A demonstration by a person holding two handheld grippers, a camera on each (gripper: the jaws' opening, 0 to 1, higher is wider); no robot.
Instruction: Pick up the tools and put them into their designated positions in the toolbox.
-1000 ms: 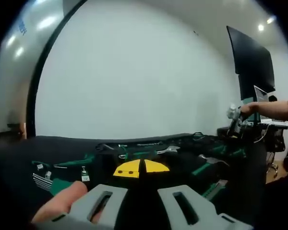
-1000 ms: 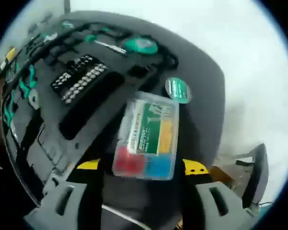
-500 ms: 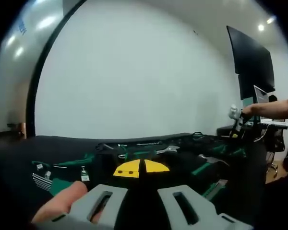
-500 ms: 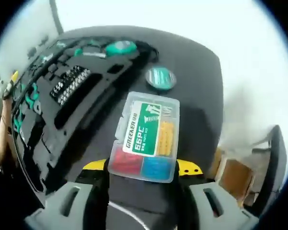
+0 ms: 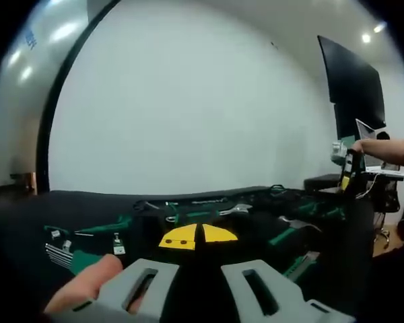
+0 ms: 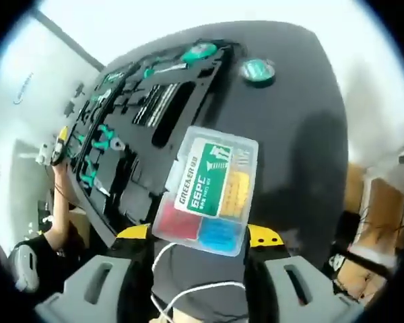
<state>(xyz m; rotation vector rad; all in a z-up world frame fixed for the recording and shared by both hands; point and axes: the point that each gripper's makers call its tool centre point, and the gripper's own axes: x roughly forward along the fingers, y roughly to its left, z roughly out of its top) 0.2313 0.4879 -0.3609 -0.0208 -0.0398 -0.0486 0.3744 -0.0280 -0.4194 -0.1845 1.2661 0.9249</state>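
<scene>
The left gripper [image 5: 200, 286] is seen at the bottom centre, its grey jaws apart with nothing between them. A fingertip [image 5: 87, 286] is pressed beside the left jaw. Beyond the jaws, a black toolbox [image 5: 188, 225] with green-handled tools is spread across the middle. At the right edge, the other gripper [image 5: 347, 168] is held up by a hand [image 5: 367, 145]. A dark monitor [image 5: 350, 84] is seen at the upper right.

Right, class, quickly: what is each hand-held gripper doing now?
Left hand-held gripper: open, holding nothing.
Right hand-held gripper: shut on the clear plastic box.
</scene>
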